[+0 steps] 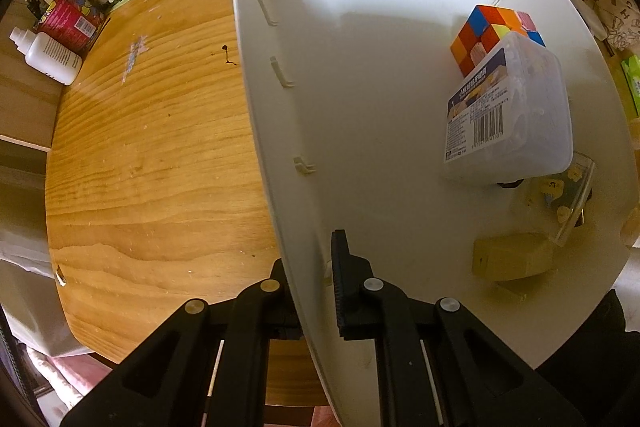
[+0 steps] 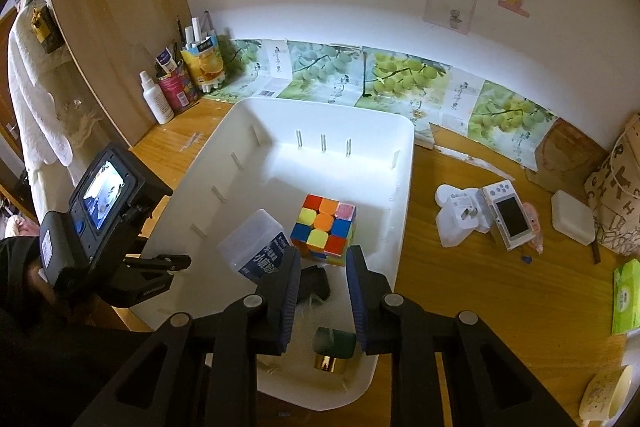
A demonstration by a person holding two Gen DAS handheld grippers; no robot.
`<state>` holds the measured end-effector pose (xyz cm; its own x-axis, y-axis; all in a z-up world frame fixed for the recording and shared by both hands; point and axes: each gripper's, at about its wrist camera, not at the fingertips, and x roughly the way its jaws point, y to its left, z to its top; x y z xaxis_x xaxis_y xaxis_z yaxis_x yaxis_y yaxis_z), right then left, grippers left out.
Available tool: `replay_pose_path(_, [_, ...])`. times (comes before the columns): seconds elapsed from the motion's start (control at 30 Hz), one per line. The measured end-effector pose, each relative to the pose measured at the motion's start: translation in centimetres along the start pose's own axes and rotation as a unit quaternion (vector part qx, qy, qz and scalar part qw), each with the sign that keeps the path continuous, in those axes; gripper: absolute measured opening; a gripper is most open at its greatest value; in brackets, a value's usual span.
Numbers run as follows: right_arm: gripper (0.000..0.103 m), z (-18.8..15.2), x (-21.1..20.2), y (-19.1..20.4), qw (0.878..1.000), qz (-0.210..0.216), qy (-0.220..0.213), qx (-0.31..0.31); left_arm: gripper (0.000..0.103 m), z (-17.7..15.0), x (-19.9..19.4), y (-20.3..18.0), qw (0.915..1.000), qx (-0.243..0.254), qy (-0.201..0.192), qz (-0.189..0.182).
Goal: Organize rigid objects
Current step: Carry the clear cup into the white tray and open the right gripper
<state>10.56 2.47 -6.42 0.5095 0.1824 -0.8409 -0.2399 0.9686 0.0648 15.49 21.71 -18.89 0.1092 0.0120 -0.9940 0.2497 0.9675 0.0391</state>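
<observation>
1. Left gripper (image 1: 308, 279): its jaws are clamped on the left wall of the white bin (image 1: 280, 155), one finger outside and one inside. In the right wrist view this gripper sits at the bin's left edge; the hand behind it is mostly dark and hard to make out.
2. Right gripper (image 2: 324, 267): its jaws are closed down to a narrow gap and hold nothing. They hang over the near end of the bin (image 2: 404, 187), and no pad touches any item.
3. The bin rests on the wooden tabletop (image 1: 160, 147). Contents, left to right in the right wrist view:
   - one clear box (image 2: 256, 243) with a blue label, tilted;
   - one dark object (image 2: 316, 285) under the box, partly hidden, type unclear;
   - one cube (image 2: 324, 227) of coloured squares, just beside the box;
   - one dark block with a gold base (image 2: 334, 351), near the front wall, blurred.
4. In the left wrist view the box (image 1: 508, 111) leans against the cube (image 1: 492, 31). Below them lie one clear case (image 1: 568, 199) with yellow figures and one yellow block (image 1: 512, 255), both washed out by glare.
5. Outside the bin, on the right of the tabletop:
   - one white charger (image 2: 456, 219);
   - one small white camera (image 2: 510, 215), touching the charger;
   - one white case (image 2: 572, 217);
   - one green tissue pack (image 2: 626, 299), cut off by the frame edge;
   - one tape roll (image 2: 604, 395), partly cut off.
6. At the back left corner stand one white bottle (image 2: 156, 99) and several cartons and tins, too crowded to count.
</observation>
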Motion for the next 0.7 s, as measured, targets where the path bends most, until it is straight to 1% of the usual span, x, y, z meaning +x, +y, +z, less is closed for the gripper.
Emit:
replay_pose_path(0.23, [0.025,-0.1,-0.2,-0.9,1.000,-0.009,0.003,0.008,0.010,0.4,0.1,0.3,0.9999,-0.010,0.000,0.003])
replay_pose_path(0.3, [0.027,-0.2,-0.2,-1.2,1.000,-0.008,0.004,0.010,0.010,0.5,0.2,0.4,0.9999,-0.011,0.002,0.005])
replay_pose_path(0.37, [0.034,-0.2,-0.2,-1.5,1.000,-0.009,0.004,0.011,0.010,0.7,0.2,0.3,0.9999,-0.012,0.004,0.007])
replay_pose_path(0.47, [0.041,-0.2,-0.3,-2.0,1.000,-0.009,0.002,0.013,0.010,0.9,0.3,0.1,0.9998,-0.016,0.006,0.012])
replay_pose_path(0.7, [0.051,-0.1,-0.5,-3.7,1.000,-0.013,-0.005,0.014,0.010,0.9,0.3,-0.1,0.9992,-0.032,0.012,0.020])
